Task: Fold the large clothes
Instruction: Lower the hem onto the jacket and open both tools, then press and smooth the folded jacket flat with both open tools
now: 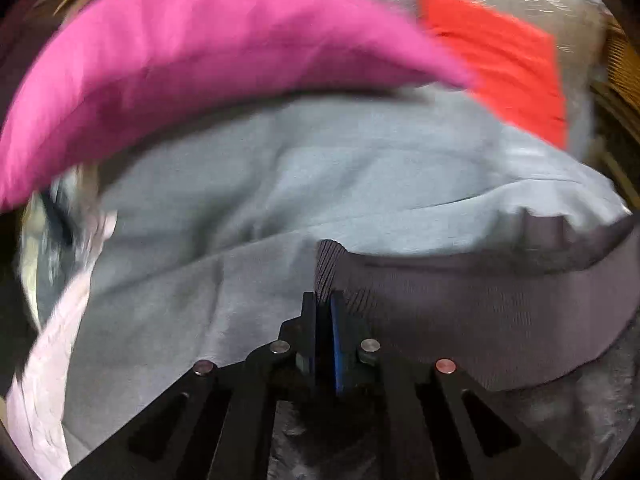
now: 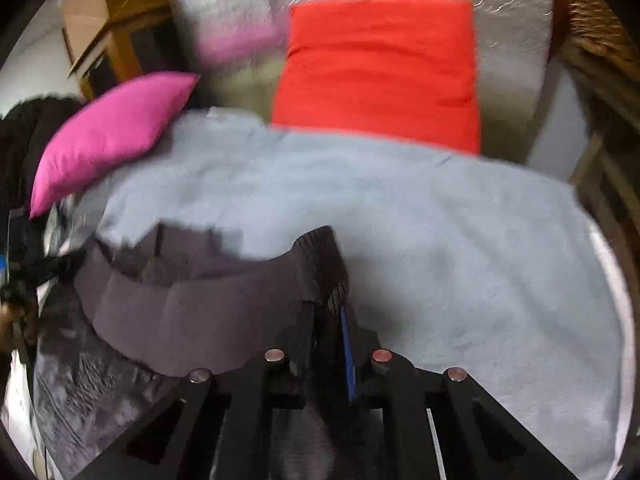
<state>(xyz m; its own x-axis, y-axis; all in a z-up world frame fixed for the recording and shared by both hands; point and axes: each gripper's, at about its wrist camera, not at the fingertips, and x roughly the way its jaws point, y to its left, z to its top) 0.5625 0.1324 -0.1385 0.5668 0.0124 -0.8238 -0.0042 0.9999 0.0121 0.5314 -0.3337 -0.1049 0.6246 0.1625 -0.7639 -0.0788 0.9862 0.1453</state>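
A dark grey ribbed knit garment [image 1: 480, 312] lies across a pale blue-grey blanket [image 1: 280, 184]. In the left wrist view my left gripper [image 1: 325, 300] is shut on the garment's left ribbed corner, which stands up between the black fingers. In the right wrist view my right gripper [image 2: 326, 308] is shut on the other ribbed corner of the same garment [image 2: 192, 304], which stretches away to the left over the blanket [image 2: 440, 240]. The left gripper shows as a dark blurred shape at the far left of the right wrist view.
A pink cushion [image 1: 180, 72] and a red cushion [image 1: 504, 64] lie beyond the blanket; both also show as the pink cushion [image 2: 112, 132] and red cushion [image 2: 380, 68]. Wooden furniture [image 2: 128, 12] stands at the back left, wicker [image 2: 600, 40] at the right. Pale pink cloth [image 1: 44, 380] hangs left.
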